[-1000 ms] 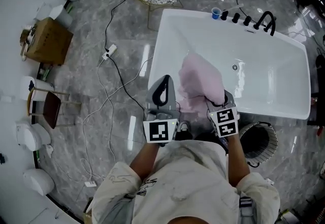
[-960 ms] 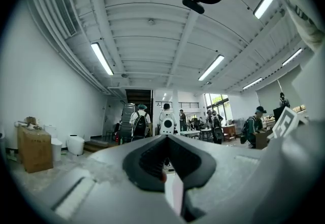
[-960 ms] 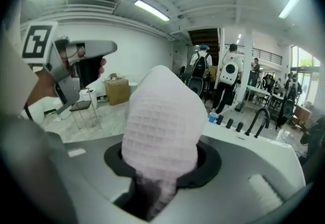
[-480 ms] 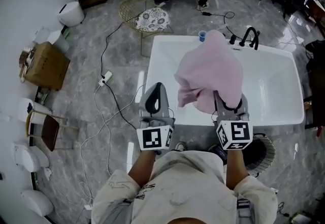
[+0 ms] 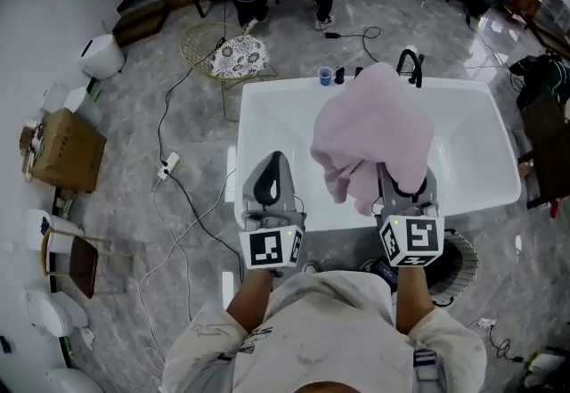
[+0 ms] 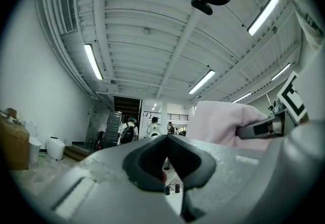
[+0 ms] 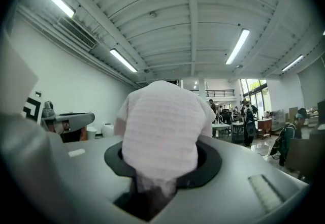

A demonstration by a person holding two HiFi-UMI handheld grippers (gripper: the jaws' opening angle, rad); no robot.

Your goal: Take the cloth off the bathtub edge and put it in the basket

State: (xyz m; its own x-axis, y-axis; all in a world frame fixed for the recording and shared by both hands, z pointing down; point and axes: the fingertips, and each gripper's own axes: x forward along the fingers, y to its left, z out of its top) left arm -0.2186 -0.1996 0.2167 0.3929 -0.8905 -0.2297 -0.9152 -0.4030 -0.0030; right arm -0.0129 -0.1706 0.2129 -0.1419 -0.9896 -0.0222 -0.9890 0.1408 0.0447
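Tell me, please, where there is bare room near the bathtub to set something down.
The left half of the bathtub is bare, between its left rim and the cloth. Crowded: its far rim, with cup and taps, and the floor at left, crossed by cables.

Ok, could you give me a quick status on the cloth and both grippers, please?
Left gripper shut, empty. Right gripper shut on pink cloth, held up over bathtub. Basket on floor beside tub, near right gripper; nothing seen in the way.
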